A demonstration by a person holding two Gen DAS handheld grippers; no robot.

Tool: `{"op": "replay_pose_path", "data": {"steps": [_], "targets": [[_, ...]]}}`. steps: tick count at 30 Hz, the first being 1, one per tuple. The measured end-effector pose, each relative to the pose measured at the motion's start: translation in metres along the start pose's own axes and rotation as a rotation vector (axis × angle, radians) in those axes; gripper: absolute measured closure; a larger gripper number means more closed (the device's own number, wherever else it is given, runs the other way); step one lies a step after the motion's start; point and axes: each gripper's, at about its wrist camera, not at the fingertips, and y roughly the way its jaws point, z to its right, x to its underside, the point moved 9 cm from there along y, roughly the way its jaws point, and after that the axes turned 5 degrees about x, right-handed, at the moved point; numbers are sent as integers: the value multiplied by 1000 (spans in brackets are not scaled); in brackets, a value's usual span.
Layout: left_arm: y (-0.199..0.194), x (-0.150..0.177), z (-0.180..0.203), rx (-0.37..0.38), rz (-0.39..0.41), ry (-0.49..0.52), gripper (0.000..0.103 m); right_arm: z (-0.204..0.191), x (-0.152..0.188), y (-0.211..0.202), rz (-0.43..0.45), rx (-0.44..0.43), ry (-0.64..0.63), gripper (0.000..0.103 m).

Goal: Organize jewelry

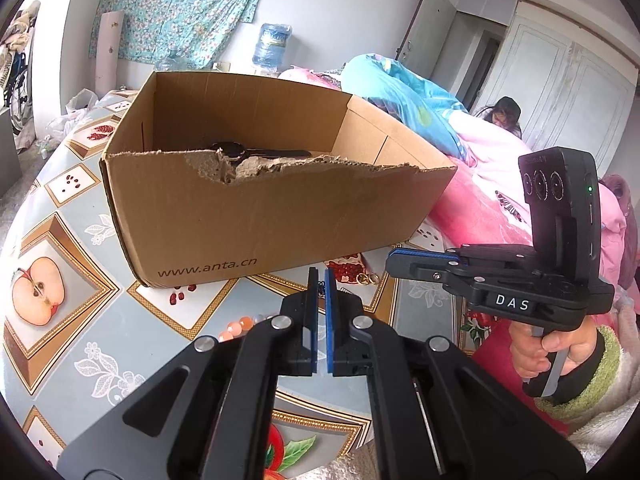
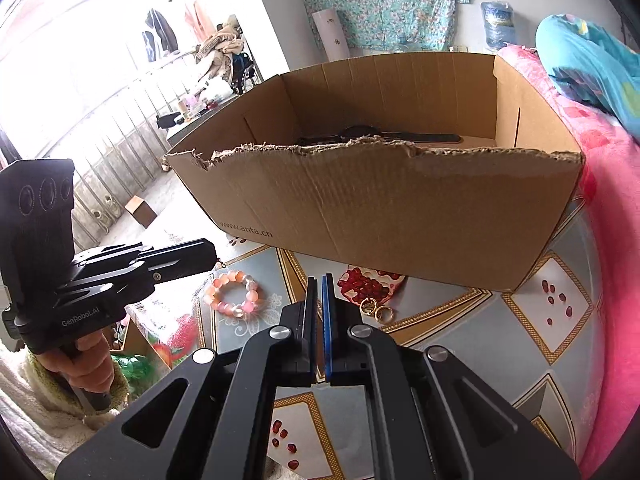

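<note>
Brown box [image 2: 400,216], black watch [image 2: 380,135] inside; pink-orange bead bracelet [image 2: 234,294], gold rings [image 2: 376,309], fruit-print blue tablecloth [image 2: 532,344], pink blanket [image 2: 612,240].

Your left hand-held gripper [image 1: 321,276] is closed before the torn brown cardboard box [image 1: 256,216] on the fruit-patterned bench [image 1: 72,264]. A black wristwatch [image 1: 256,151] lies inside. Your right hand-held gripper [image 1: 394,258] hovers alongside, jaws together.

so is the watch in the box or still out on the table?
In. The black watch lies flat on the floor of the cardboard box, seen over its torn front edge in both views.
</note>
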Motion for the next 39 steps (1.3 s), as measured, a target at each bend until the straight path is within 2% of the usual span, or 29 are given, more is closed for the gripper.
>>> {"op": "replay_pose_path", "data": {"steps": [3, 9, 15, 24, 26, 27, 39], "targets": [[0, 0, 3, -2, -5, 3, 101, -5, 4, 5, -33, -24, -2, 100], [4, 8, 6, -14, -29, 2, 101, -7, 16, 29, -84, 23, -38, 90], [5, 9, 2, -19, -31, -7, 101, -3, 17, 44, -97, 107, -110, 90], [10, 11, -5, -14, -35, -27, 101, -8, 21, 45, -118, 128, -193, 89], [10, 11, -6, -14, -34, -33, 101, -8, 20, 46, -125, 125, -194, 91], [10, 11, -7, -14, -31, -36, 101, -8, 20, 46, -130, 123, -191, 98], [5, 10, -9, -18, -17, -38, 101, -8, 24, 44, -120, 80, -122, 102]]}}
